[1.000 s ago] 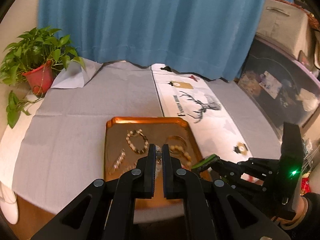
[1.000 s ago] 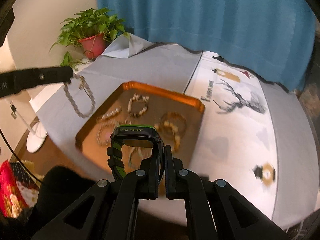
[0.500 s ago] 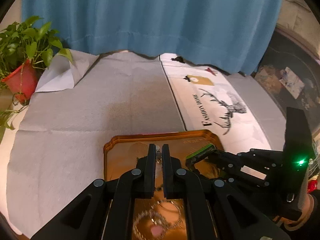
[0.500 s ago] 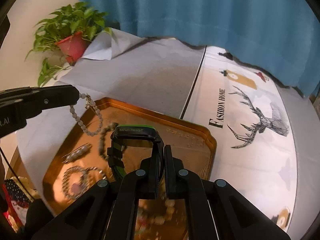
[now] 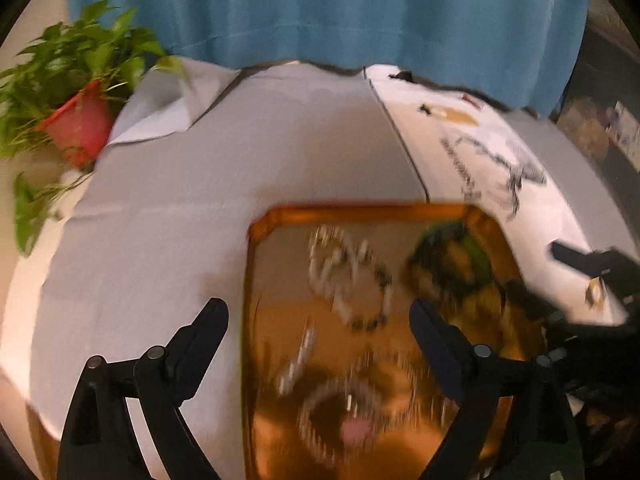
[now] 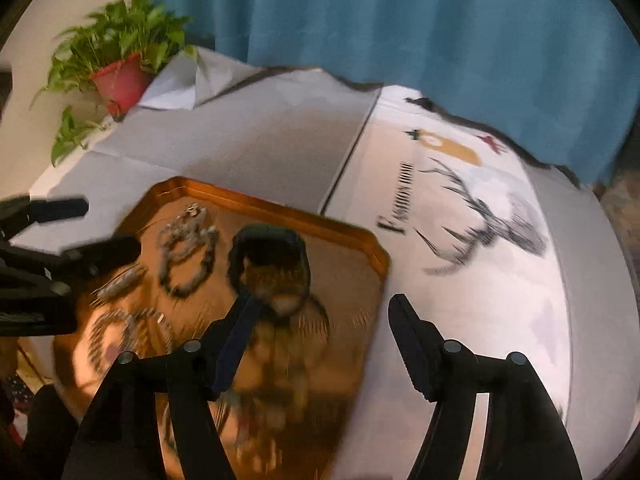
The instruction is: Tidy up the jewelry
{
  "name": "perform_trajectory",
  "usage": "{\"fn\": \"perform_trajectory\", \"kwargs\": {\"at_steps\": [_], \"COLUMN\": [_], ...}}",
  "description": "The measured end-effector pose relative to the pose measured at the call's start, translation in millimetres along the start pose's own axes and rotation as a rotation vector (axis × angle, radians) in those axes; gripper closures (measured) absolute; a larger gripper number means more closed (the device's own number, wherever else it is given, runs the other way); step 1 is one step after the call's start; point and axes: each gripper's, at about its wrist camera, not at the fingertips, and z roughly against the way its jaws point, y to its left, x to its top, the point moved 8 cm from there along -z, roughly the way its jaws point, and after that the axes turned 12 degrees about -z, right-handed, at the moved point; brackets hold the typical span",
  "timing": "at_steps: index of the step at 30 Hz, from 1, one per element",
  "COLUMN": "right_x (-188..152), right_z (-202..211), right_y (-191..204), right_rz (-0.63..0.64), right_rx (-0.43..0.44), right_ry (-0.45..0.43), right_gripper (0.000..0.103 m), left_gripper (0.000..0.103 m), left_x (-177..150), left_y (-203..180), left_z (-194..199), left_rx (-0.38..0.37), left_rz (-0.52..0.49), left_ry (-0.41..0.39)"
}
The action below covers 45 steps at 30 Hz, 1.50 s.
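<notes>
I'm holding both grippers wide open and empty: left gripper [image 5: 318, 328] is hanging over the near half of the orange tray [image 5: 360, 213], right gripper [image 6: 326, 322] is straddling the tray's right edge, one finger over the tray, the other over the white table runner [image 6: 472, 280]. Jewelry is lying in the tray: the black-and-green watch [image 6: 269, 268] is sitting toward the far right part, the beaded bracelets [image 6: 188, 246] just left of it, a bar-shaped clip [image 6: 120, 282] and more blurred chains nearer me. Step in hand, as I'm judging it: clearing the grippers off after a release. Doing it well means lifting straight up with jaws staying spread so no finger is snagging the watch strap or dragging a bead loop, and keeping the two tools apart, since they're working close over one tray. Right wrist view is showing the watch's strap loop fairly clearly and the left gripper's fingers coming in from the left; left wrist view is smearing the watch into a dark-green blob but is showing the nearest chain with a pink piece [image 5: 354, 430]. Farther back: grey tablecloth [image 5: 180, 208], potted plant [image 6: 118, 60], blue curtain [image 6: 400, 20].
</notes>
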Motion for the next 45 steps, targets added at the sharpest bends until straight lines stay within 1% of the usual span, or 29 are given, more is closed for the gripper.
{"fn": "perform_trajectory", "kwargs": {"at_steps": [3,5,7,9,13,15,19,27,33,38,45], "right_x": [-22.6,-36.2,-52.2,-65.9,-90.5,-101.6,-120.6,-138.9,-141.4,-140.7,-142.9], "right_z": [39.0,63.6,92.0,108.7,138.9,151.5,172.6,195.2,201.3,204.6,199.1], "right_y": [-1.1,-1.2,1.6,4.1,3.5,2.7,1.5,5.5,8.3,12.0,18.2], "right_rz": [-0.022,-0.017,0.005,0.022,0.016,0.012,0.024,0.038,0.051,0.064,0.083], "right_rx": [0.013,0.000,-0.012,-0.027,-0.035,-0.033,-0.046,-0.046,-0.053,-0.054,-0.046], "right_ry": [-0.021,-0.050,-0.095,-0.113,-0.129,-0.131,-0.144,-0.171,-0.178,-0.188,-0.173], "right_gripper": [0.033,0.033,0.031,0.029,0.029,0.029,0.029,0.029,0.029,0.029,0.027], "left_gripper": [0.013,0.013,0.013,0.013,0.010,0.010,0.010,0.010,0.010,0.008,0.000], "left_x": [-27.1,-45.9,-58.6,-71.3,-88.7,-96.0,-107.9,-123.1,-128.5,-130.1,-129.6], "left_y": [-12.1,-21.4,-29.4,-35.5,-46.0,-51.0,-59.3,-63.2,-66.1,-65.7,-66.0], "left_z": [27.0,51.4,74.0,97.5,130.8,142.6,163.0,186.0,194.7,199.9,203.1], "left_rx": [0.013,0.011,0.010,0.041,0.119,0.130,0.121,0.147,0.155,0.176,0.178], "left_rz": [0.025,0.059,0.070,0.064,0.013,0.008,0.019,0.035,0.043,0.038,0.039], "left_ry": [-0.004,-0.017,-0.041,-0.066,-0.106,-0.120,-0.145,-0.176,-0.185,-0.196,-0.202]}}
